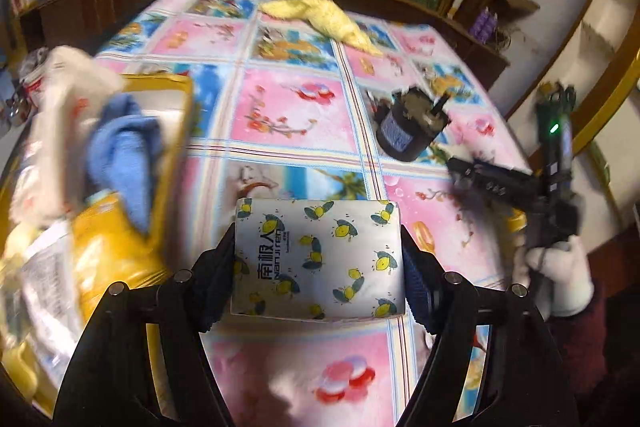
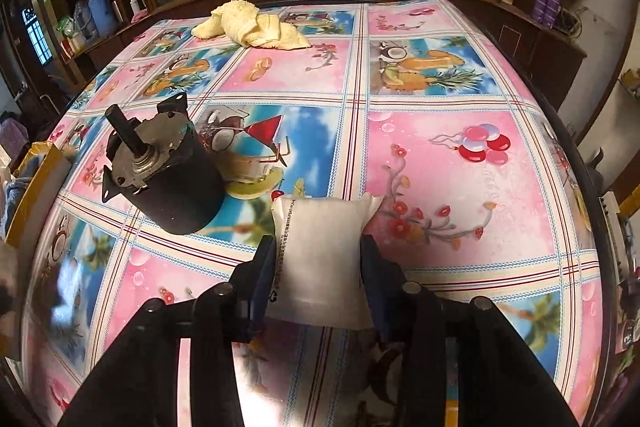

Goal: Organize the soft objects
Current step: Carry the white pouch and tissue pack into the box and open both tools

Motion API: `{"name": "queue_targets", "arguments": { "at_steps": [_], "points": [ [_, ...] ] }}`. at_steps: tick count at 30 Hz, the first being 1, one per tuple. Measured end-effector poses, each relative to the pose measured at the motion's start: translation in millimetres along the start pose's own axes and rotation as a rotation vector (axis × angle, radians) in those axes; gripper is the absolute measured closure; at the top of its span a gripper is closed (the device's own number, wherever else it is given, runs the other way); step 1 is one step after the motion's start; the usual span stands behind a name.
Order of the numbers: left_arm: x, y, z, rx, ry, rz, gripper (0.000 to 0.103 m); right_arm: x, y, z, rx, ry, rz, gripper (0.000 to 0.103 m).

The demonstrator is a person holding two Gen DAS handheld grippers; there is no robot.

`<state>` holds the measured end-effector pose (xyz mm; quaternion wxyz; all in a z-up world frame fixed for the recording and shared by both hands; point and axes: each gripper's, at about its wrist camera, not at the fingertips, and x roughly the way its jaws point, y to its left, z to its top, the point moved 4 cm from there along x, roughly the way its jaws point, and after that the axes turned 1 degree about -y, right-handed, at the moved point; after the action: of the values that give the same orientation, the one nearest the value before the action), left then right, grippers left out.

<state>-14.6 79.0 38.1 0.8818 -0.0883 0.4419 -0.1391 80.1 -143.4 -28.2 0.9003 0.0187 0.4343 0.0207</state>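
My left gripper [image 1: 316, 231] is shut on a white tissue pack [image 1: 320, 259] printed with lemons, and both pads press its sides above the tablecloth. My right gripper [image 2: 318, 241] is shut on a plain white soft packet [image 2: 324, 267] with a crimped top edge. A yellow towel [image 1: 320, 15] [image 2: 248, 25] lies crumpled at the far side of the table. A yellow box [image 1: 168, 131] at the left holds a blue cloth [image 1: 124, 147] and a white cloth [image 1: 60, 115], both blurred.
A black motor [image 2: 168, 171] [image 1: 408, 127] with a metal shaft lies on its side on the patterned tablecloth [image 2: 440, 155]. A white-gloved hand [image 1: 560, 267] holds the other gripper at the right of the left wrist view. Dark wooden shelves ring the table.
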Motion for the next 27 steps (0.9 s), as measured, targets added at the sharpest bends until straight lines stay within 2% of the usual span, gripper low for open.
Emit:
{"name": "queue_targets", "arguments": {
  "at_steps": [4, 7, 12, 17, 20, 22, 27],
  "points": [
    [-50.7, 38.3, -5.6, -0.077, -0.081, 0.022, 0.03, -10.3, 5.8, -3.9, 0.026, -0.022, 0.029, 0.062],
    [-81.4, 71.6, -11.0, -0.131, -0.128, 0.058, 0.03, -38.6, 8.3, -6.8, 0.057, -0.071, 0.042, 0.062],
    [-103.3, 124.5, -15.1, -0.225, -0.172, 0.114, 0.03, -91.6, 40.7, -4.4, 0.033, -0.142, 0.115, 0.062],
    [-101.3, 155.0, -9.0, -0.255, -0.181, 0.166, 0.029, -117.4, 115.7, -1.8, -0.059, -0.134, 0.267, 0.062],
    [-88.0, 173.7, 4.2, -0.236, -0.172, 0.201, 0.029, -120.6, 173.6, -7.4, -0.139, -0.096, 0.372, 0.062],
    [-75.7, 190.8, 11.8, -0.265, -0.146, 0.215, 0.028, -118.4, 215.0, -14.8, -0.197, -0.058, 0.436, 0.062],
    [-64.9, 205.6, 13.2, -0.319, -0.117, 0.126, 0.027, -105.1, 293.5, -36.9, -0.299, 0.066, 0.571, 0.062]
  ]
}}
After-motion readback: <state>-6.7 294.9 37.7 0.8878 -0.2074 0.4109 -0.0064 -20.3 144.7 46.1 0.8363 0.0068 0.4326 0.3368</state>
